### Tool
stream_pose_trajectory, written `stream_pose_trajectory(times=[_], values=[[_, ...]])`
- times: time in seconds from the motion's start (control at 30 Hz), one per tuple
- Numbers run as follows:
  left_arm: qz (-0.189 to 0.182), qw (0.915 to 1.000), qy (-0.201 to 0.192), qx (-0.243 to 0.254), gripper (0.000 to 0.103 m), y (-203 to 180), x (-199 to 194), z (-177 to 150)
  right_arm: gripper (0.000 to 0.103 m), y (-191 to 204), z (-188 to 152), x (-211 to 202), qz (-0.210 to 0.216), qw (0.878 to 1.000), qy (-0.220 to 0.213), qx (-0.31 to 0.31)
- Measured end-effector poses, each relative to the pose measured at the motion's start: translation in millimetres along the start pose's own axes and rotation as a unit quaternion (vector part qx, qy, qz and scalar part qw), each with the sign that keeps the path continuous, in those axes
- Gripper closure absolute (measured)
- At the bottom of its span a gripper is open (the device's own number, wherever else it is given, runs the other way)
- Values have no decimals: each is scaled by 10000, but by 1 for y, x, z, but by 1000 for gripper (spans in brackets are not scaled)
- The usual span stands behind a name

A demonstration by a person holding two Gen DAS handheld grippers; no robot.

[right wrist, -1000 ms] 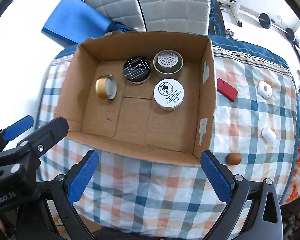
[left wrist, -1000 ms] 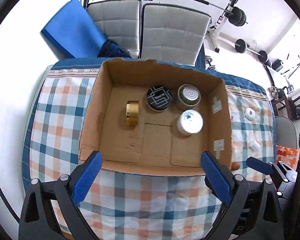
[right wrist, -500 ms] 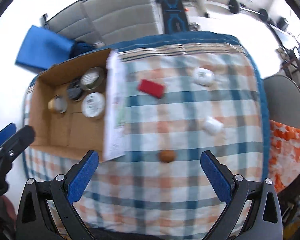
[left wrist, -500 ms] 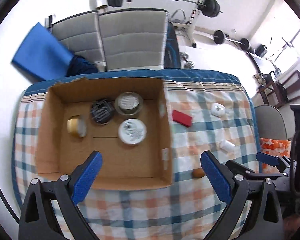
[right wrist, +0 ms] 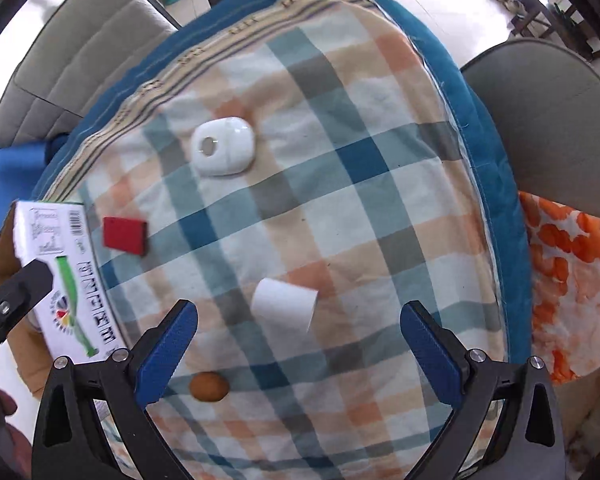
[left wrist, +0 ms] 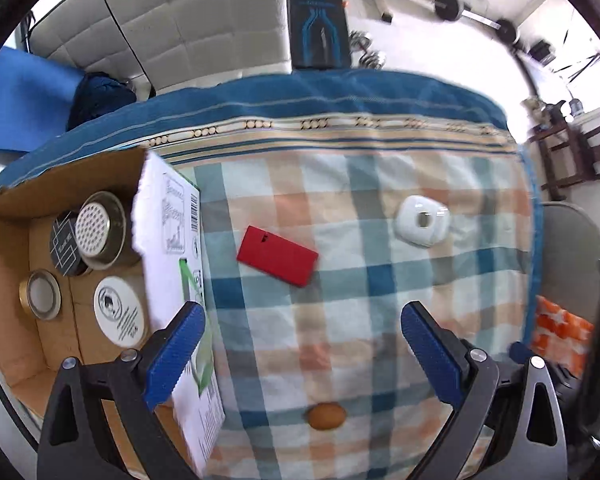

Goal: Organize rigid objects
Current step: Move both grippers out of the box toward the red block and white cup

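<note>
Four tins (left wrist: 112, 268) sit in the box (left wrist: 4, 220) at the cloth's (left wrist: 380, 300) left; right of it lies a card (left wrist: 277, 255); farther right a case (left wrist: 419, 221); nearer, an egg (left wrist: 326, 416).

A blue, orange and white checked cloth (right wrist: 340, 208) is seen; the block (right wrist: 124, 237) is red, the cylinder (right wrist: 284, 305) white.

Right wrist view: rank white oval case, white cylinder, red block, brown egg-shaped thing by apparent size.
1. white oval case
2. white cylinder, close to the case and nearer the camera, so unsure
3. red block
4. brown egg-shaped thing
</note>
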State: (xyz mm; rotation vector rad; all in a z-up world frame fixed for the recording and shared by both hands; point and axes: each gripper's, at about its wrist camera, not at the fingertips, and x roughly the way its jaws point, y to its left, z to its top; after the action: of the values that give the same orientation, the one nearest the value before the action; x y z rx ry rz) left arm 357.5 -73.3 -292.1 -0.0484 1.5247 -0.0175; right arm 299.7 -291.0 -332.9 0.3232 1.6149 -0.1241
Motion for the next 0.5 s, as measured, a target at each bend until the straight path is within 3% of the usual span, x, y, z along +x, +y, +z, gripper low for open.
stream_pose_trajectory(times=[0.1, 0.23, 0.3, 0.43, 0.5], values=[[262, 9993, 261, -71, 2, 0, 30, 16, 0, -8, 9, 12, -48, 9999, 91, 56], [264, 9972, 576, -407, 2, 2, 56, 28, 2, -19, 14, 29, -14, 9995, 219, 234], [44, 9971, 490, -579, 2, -2, 55, 30, 2, -23, 15, 35, 55, 9991, 254, 322], [-241, 9926, 724, -949, 2, -5, 67, 29, 2, -26, 16, 41, 73, 9989, 267, 391], [-230, 9909, 776, -1078, 2, -3, 74, 27, 3, -27, 16, 42, 31, 9989, 259, 389]])
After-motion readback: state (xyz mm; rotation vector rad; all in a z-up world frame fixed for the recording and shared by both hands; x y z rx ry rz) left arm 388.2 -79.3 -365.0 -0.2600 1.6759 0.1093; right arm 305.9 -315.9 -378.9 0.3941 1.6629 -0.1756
